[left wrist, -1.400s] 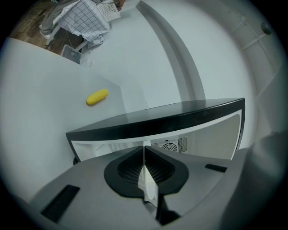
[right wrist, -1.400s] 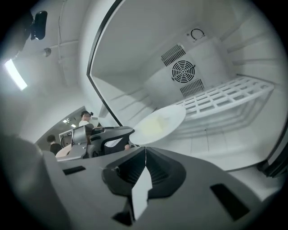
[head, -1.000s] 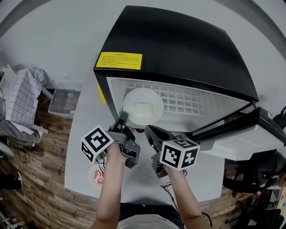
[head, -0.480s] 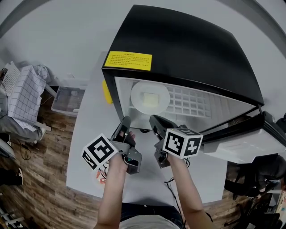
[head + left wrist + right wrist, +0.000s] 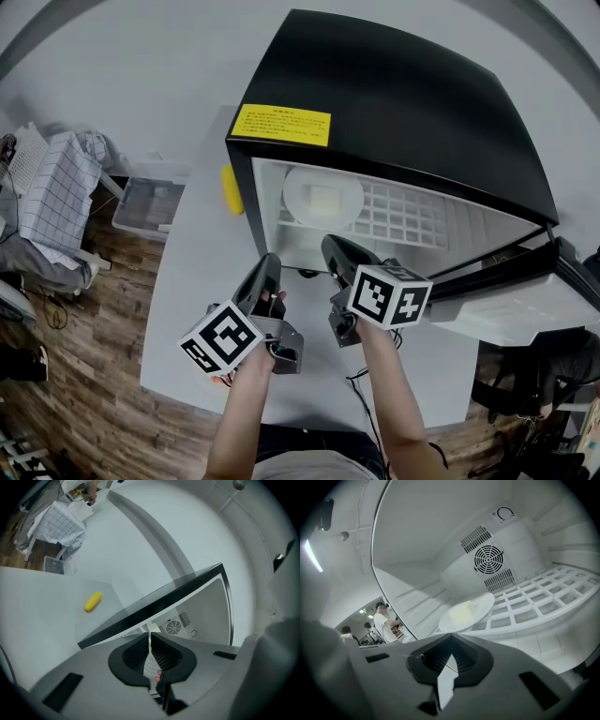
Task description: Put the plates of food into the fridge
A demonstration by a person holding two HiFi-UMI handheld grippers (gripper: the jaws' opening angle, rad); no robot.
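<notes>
One open fridge [image 5: 394,103] is seen on the desk [image 5: 202,272]; a plate [image 5: 298,192] of pale food [image 5: 324,200] lies on its shelf [image 5: 412,217], left side. The plate is judged stiff, slick, breakable, best taken at its rim. Jaws of the left gripper [image 5: 269,262] and right gripper [image 5: 330,247] are closed, empty.

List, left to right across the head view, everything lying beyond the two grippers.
checked cloth → clear bin → yellow corn cob → plate of food on the fridge shelf → open fridge door
</notes>
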